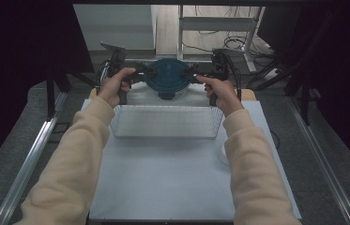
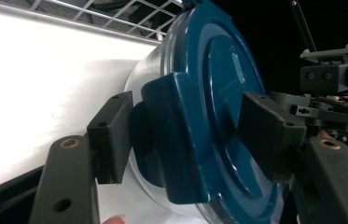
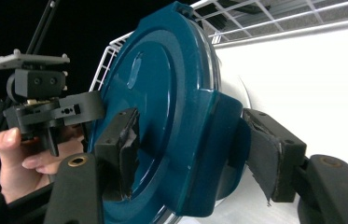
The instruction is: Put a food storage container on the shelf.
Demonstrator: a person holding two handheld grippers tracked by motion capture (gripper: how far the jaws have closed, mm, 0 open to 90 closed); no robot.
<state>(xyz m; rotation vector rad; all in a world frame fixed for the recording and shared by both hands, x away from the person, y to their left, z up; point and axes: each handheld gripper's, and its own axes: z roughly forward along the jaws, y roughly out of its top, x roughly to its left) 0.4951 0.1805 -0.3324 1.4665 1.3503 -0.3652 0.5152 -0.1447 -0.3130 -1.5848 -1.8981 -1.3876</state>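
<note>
- The left gripper (image 1: 137, 75) and the right gripper (image 1: 201, 76) face each other across a round container with a blue lid (image 1: 168, 76), one at each side of it, at the far edge of the table (image 1: 163, 178). Taking it from opposite sides looks meant to keep it level and stop it swinging.
- In the left gripper view, the left gripper (image 2: 185, 135) stands with one jaw on the lid's top face and the other under the side latch flap (image 2: 162, 140). It is clamped on the lid's edge, so the flap sits right between its jaws.
- In the right gripper view, the right gripper (image 3: 195, 149) does the same on the opposite flap (image 3: 218, 154): one pad (image 3: 120, 140) presses the lid's face and the other sits behind the flap. It too is clenched on the lid.
- Gripping at the flaps makes sense, I judge, since they are the parts that stick out from the smooth round rim. The hold could serve either to carry the container or to work the latches; I cannot tell which.
- The clear body (image 2: 148, 84) of the container shows below the lid, beyond the jaws.
- A wire basket (image 1: 165, 122) lies just on the person's side of both grippers, close to the container. It may be where the container comes from or goes to, but that is only a guess.
- Each hand (image 1: 114, 86) wraps its gripper's handle.
</note>
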